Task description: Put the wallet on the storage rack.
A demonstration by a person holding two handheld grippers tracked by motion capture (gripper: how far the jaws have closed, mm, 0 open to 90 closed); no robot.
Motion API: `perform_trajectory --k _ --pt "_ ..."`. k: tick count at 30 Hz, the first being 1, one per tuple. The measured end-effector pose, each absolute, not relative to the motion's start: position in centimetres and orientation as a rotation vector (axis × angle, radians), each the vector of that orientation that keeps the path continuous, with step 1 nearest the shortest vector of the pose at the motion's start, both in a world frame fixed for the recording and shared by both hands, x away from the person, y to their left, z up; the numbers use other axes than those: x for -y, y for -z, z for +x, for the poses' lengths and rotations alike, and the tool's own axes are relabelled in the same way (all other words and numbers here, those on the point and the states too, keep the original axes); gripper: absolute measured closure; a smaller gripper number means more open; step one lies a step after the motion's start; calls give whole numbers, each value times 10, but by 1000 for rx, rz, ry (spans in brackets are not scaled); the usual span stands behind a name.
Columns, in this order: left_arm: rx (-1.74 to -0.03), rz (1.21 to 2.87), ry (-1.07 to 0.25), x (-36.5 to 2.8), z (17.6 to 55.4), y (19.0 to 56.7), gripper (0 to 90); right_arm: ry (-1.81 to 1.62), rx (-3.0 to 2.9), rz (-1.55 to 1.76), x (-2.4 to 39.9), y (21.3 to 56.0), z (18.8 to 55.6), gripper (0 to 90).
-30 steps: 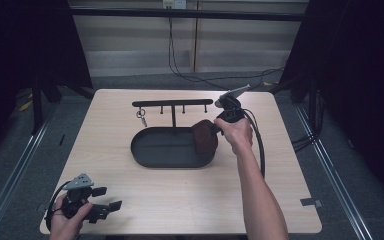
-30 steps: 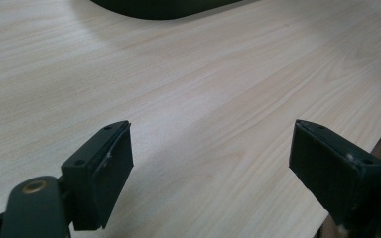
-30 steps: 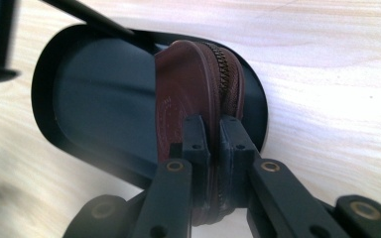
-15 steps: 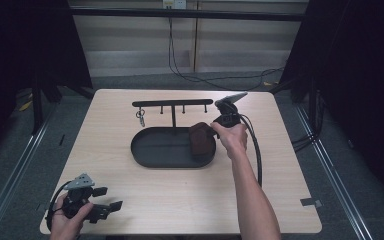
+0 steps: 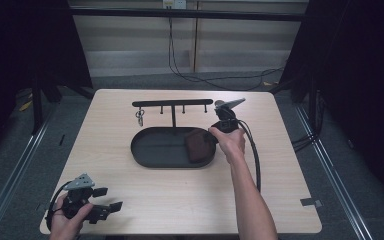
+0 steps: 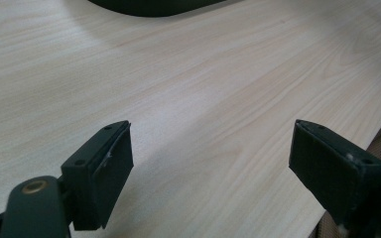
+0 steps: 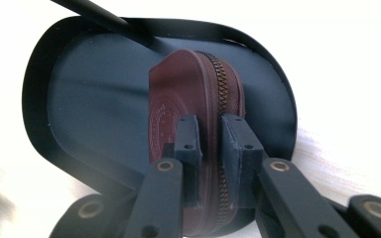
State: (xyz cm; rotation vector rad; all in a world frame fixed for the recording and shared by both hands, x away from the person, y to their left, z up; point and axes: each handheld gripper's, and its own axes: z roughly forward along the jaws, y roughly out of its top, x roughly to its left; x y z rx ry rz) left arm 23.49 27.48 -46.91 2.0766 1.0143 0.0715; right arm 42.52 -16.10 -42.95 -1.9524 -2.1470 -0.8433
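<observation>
The right tongs have just been easing apart, yet their pads flank a brown zip pouch standing on edge in the black oval tray directly ahead. The left tongs gape, released, over bare worktop.

A lab recording bay: a lone wooden table ringed by black curtains, floor rails at nine o'clock, cables at twelve.
</observation>
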Motion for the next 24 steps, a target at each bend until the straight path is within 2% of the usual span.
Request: perform_trajectory --k 10,14,16,19,21,24 --pt "-1010 2075 -72 -275 235 468 170 874 2144 -1970 163 427 423 691" --pt "-1012 2077 -73 -275 235 469 170 896 2156 -1965 165 425 420 629" --pt "-1009 2078 -72 -275 236 468 170 913 2171 -1968 168 422 418 541" --pt "-1016 2067 -78 -276 236 468 170 922 2181 -1970 171 419 417 515" --pt "-1024 2063 -75 -276 236 468 170 943 2188 -1966 174 415 414 437" --pt "-1025 2061 -82 -276 236 468 170 969 2195 -1969 179 410 410 396"
